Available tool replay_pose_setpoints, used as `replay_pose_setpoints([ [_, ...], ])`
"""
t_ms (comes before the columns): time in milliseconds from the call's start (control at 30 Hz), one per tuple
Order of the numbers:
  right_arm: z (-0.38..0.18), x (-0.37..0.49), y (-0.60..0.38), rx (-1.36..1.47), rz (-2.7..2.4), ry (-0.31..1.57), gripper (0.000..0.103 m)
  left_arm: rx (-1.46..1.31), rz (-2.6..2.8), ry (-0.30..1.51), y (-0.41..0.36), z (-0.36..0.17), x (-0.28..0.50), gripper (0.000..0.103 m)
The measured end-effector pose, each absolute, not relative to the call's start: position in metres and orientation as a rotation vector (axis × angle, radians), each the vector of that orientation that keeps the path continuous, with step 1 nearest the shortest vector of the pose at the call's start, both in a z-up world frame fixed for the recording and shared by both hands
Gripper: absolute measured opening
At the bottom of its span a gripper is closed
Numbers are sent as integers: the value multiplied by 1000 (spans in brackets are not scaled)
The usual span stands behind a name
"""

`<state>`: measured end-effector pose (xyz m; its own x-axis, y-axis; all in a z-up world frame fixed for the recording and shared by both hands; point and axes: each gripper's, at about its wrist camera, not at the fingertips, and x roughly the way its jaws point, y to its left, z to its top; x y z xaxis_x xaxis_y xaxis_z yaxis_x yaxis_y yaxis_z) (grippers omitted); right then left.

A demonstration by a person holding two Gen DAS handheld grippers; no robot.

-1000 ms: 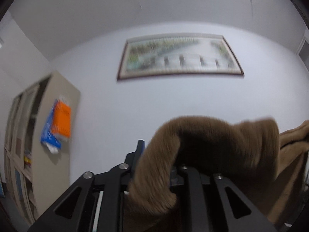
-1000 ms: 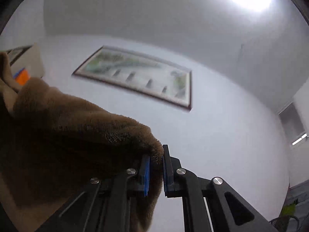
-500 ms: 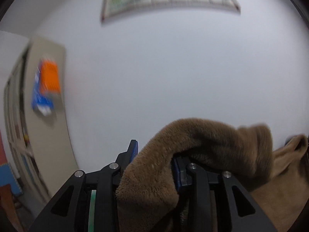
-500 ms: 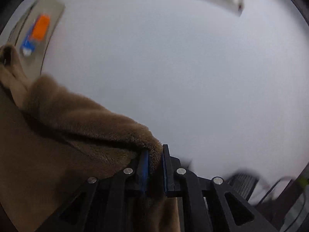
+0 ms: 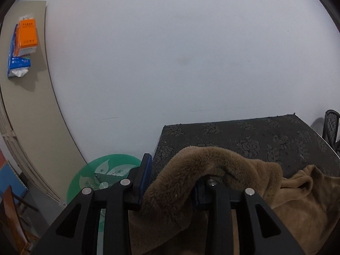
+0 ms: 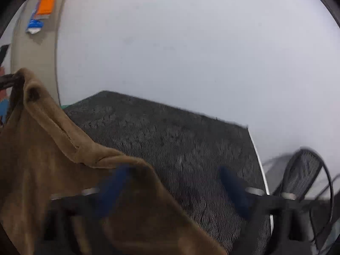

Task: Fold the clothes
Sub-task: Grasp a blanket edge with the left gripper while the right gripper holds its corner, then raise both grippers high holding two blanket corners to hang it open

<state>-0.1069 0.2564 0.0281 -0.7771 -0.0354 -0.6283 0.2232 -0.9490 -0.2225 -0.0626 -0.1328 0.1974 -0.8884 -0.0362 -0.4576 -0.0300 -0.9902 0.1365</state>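
Observation:
A brown fleece garment (image 5: 212, 170) lies bunched between the fingers of my left gripper (image 5: 172, 182), which is closed on it above the near edge of a dark patterned table (image 5: 244, 136). In the right wrist view the same garment (image 6: 53, 159) drapes over the left finger of my right gripper (image 6: 174, 189), whose jaws stand wide apart and blurred above the table (image 6: 170, 131); nothing is pinched between them.
A green round stool top (image 5: 102, 174) stands left of the table. A beige cabinet (image 5: 27, 97) with orange and blue packs (image 5: 25, 38) is at the far left. A black mesh chair (image 6: 301, 170) stands right of the table. A white wall lies behind.
Both grippers have tipped down from the wall toward the table. My right gripper has opened and let go of the garment. My left gripper still holds it.

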Motion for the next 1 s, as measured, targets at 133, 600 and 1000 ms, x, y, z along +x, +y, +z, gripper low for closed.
replay_pose_setpoints([
  [133, 18, -115, 247, 973, -2738, 568, 96, 741, -3066, -209, -136, 198, -69, 37],
  [600, -40, -193, 240, 1210, -2459, 343, 28, 715, -3164, -43, -154, 222, -53, 37],
  [1000, 119, -40, 286, 404, -3014, 18, 16, 510, -3251, 110, -179, 270, 7, 37],
])
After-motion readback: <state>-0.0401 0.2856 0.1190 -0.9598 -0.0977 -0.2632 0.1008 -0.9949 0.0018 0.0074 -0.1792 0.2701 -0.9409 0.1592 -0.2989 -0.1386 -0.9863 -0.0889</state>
